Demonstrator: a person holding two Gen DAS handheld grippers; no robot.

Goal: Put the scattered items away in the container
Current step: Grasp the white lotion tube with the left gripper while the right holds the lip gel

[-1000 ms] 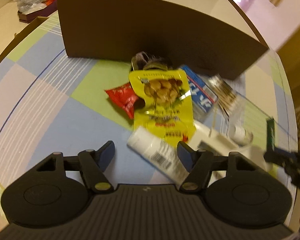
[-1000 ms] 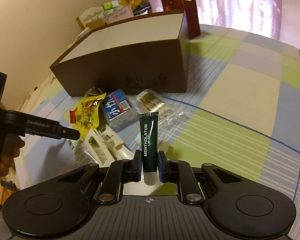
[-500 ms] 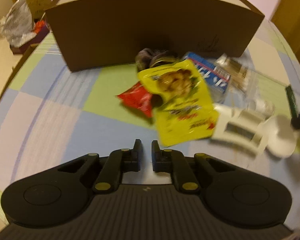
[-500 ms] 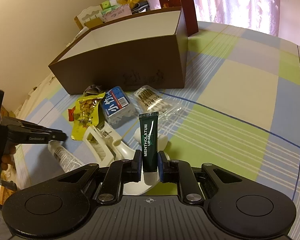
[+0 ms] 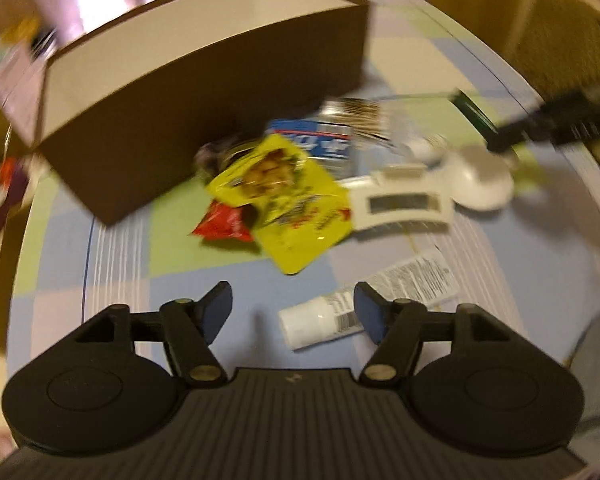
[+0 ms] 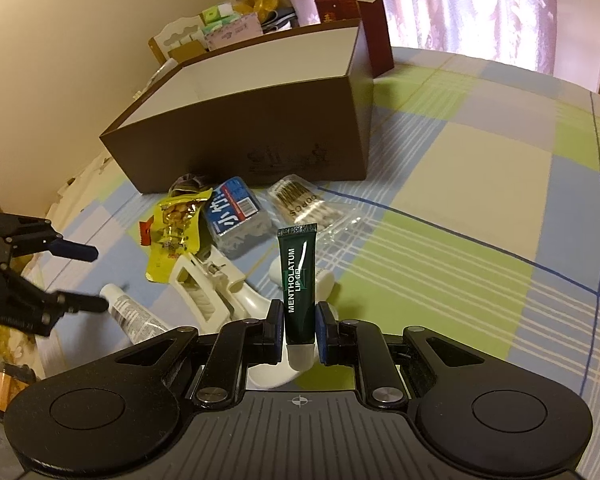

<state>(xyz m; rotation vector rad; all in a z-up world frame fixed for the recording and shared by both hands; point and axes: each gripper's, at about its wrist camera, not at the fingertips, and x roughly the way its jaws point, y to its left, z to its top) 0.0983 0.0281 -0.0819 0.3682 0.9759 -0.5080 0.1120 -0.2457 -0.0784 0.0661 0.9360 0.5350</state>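
Right gripper (image 6: 298, 330): jaws nearly closed, clamped on a dark green Mentholatum lip gel tube (image 6: 298, 280), held upright with its white cap down, above the checked cloth (image 6: 460, 208). Left gripper (image 5: 294, 312): jaws opening, now wide apart, nothing gripped; the white tube with a printed label (image 5: 368, 300) lies on the cloth between and just beyond the fingertips, cap end toward the camera. The left view is blurred. Brown cardboard box (image 6: 260, 136) stands open behind the pile: yellow snack pouch (image 6: 176, 228), red sachet (image 5: 224, 224), blue packet (image 6: 236, 212), cotton swab pack (image 6: 304, 204), white plastic device (image 5: 412, 200).
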